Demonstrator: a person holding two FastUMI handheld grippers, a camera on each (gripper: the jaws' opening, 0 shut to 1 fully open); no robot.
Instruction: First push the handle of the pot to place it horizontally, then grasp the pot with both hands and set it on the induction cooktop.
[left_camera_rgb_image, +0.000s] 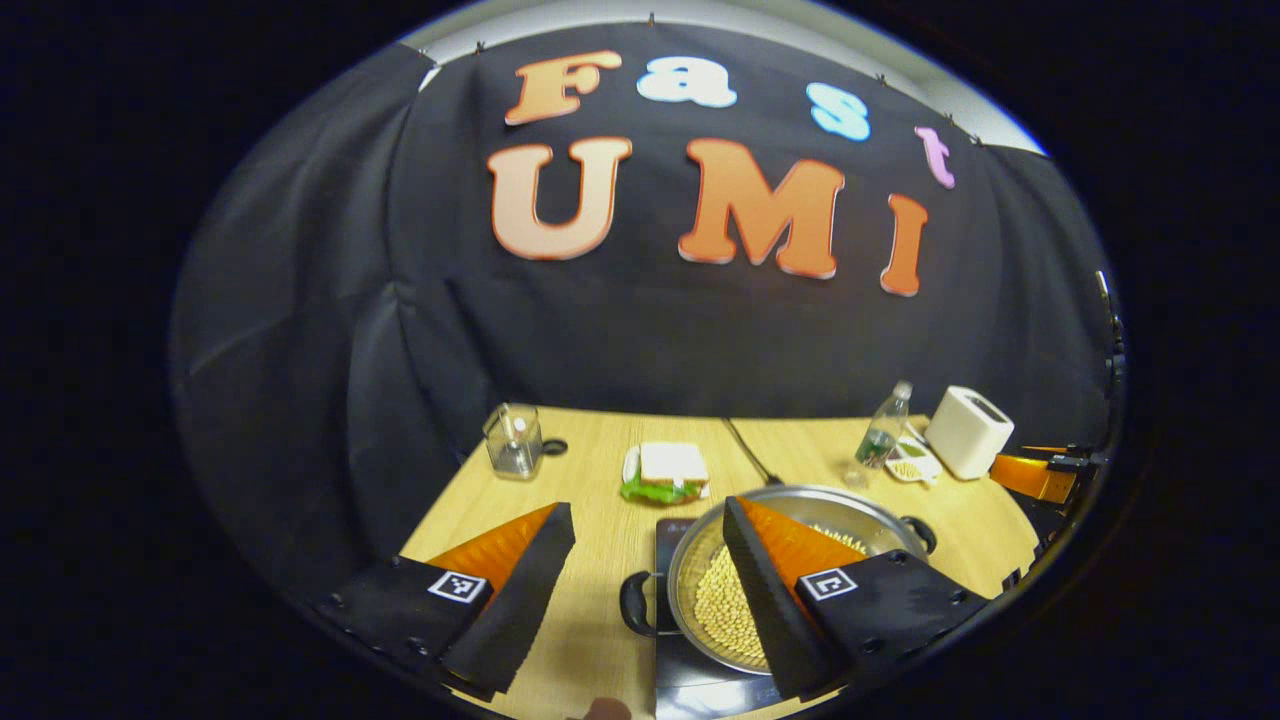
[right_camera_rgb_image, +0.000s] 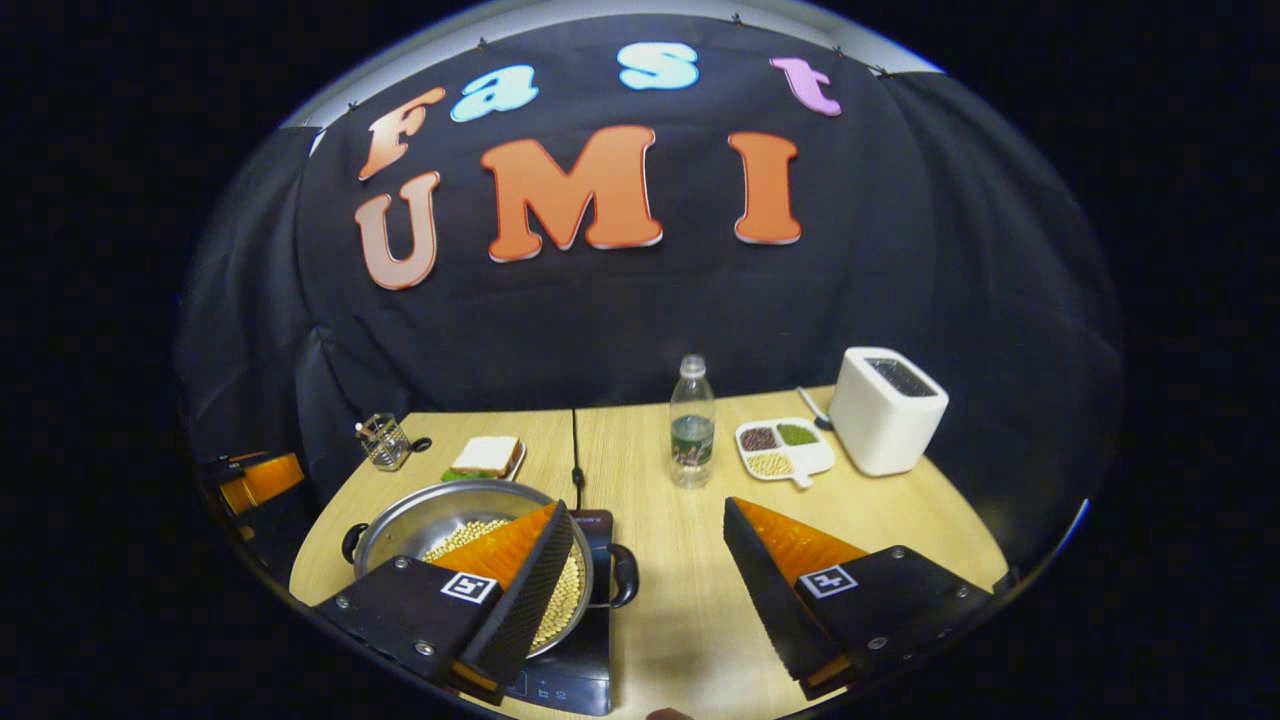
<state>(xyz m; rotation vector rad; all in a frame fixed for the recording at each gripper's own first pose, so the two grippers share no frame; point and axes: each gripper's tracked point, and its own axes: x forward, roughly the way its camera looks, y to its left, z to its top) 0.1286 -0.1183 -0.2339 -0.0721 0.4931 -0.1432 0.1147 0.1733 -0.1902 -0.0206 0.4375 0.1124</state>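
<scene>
Black cloth booth wall behind a pale wooden tabletop (right_camera_rgb_image: 690, 560), made of two boards meeting at a seam in mid-frame.

In the left gripper view: left hand-held gripper (left_camera_rgb_image: 650, 590) at the bottom, jaws spread wide, grasping nothing, held above the tabletop. Round stainless-steel pot (left_camera_rgb_image: 800, 500) filled with pale yellow beans at lower centre right, already seated on the flat black induction cooktop (left_camera_rgb_image: 690, 680). One black side handle (left_camera_rgb_image: 636, 604) pointing left between the two fingers, the other (left_camera_rgb_image: 920, 532) pointing right at the far rim. Right finger overlapping the pot's bowl in the picture; contact cannot be told. Other gripper's body at the right edge.

In the right gripper view: right hand-held gripper (right_camera_rgb_image: 648, 575) likewise released, jaws wide apart, empty. Pot at lower left on the cooktop, left finger overlapping its rim in the picture, one handle just right of that finger.

Farther back, in the right gripper view: clear plastic water bottle (right_camera_rgb_image: 692, 424) upright at centre; white divided dish of red, green and yellow beans (right_camera_rgb_image: 784, 448) just right of it; white boxy toaster (right_camera_rgb_image: 888, 410) at right; sandwich on a small plate (right_camera_rgb_image: 486, 456) left of centre; clear glass jar (right_camera_rgb_image: 382, 440) at far left. Black cable (right_camera_rgb_image: 576, 440) running along the seam towards the cooktop.
</scene>
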